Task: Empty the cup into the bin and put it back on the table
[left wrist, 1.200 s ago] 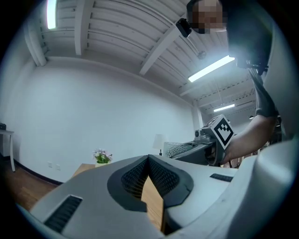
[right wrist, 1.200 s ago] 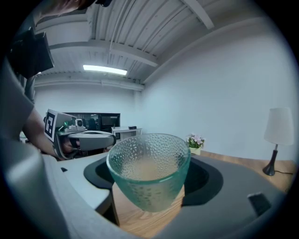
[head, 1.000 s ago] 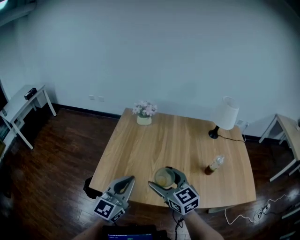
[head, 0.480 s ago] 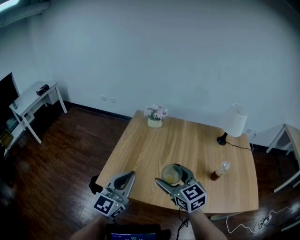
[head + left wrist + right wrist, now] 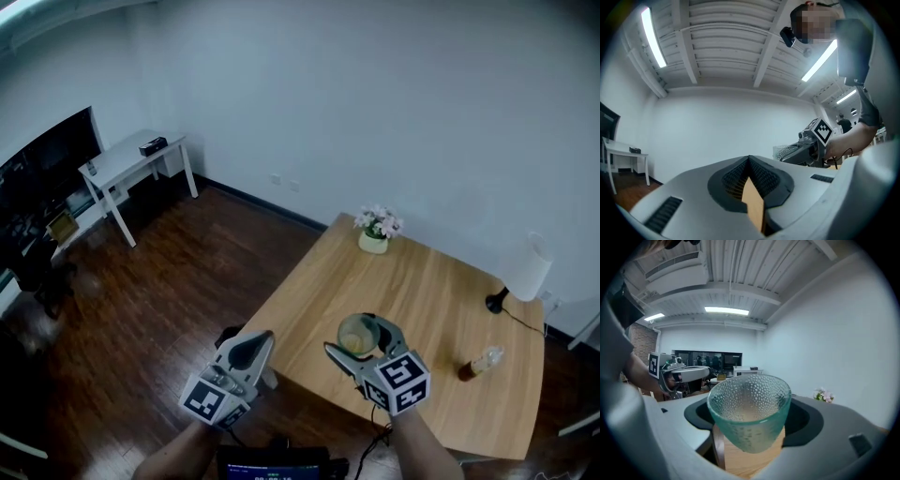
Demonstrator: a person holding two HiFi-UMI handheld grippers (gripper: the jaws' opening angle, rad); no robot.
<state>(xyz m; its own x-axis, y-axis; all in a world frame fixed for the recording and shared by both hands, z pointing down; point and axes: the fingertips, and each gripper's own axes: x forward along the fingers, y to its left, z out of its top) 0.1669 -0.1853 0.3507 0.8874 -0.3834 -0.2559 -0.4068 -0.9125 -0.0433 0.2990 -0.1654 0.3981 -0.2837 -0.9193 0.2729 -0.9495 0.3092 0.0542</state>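
Observation:
A dimpled, greenish glass cup (image 5: 356, 334) (image 5: 750, 412) stands upright between the jaws of my right gripper (image 5: 358, 336) (image 5: 750, 430), which is shut on it. It hangs over the wooden table (image 5: 422, 300), near the table's front left edge. Something pale yellow shows inside the cup in the head view. My left gripper (image 5: 249, 347) (image 5: 749, 163) is off the table's edge, over the floor, jaws together and holding nothing. A dark object (image 5: 228, 335) on the floor by the table corner is mostly hidden behind the left gripper.
On the table stand a flower pot (image 5: 375, 229), a white lamp (image 5: 525, 272) and a small bottle (image 5: 480, 362). A white side table (image 5: 136, 159) and a black screen (image 5: 47, 167) stand at the far left on dark wood floor.
The head view has swung left, so the table now sits further right and more floor shows. Both grippers keep their poses, and the cup stays held in the right one.

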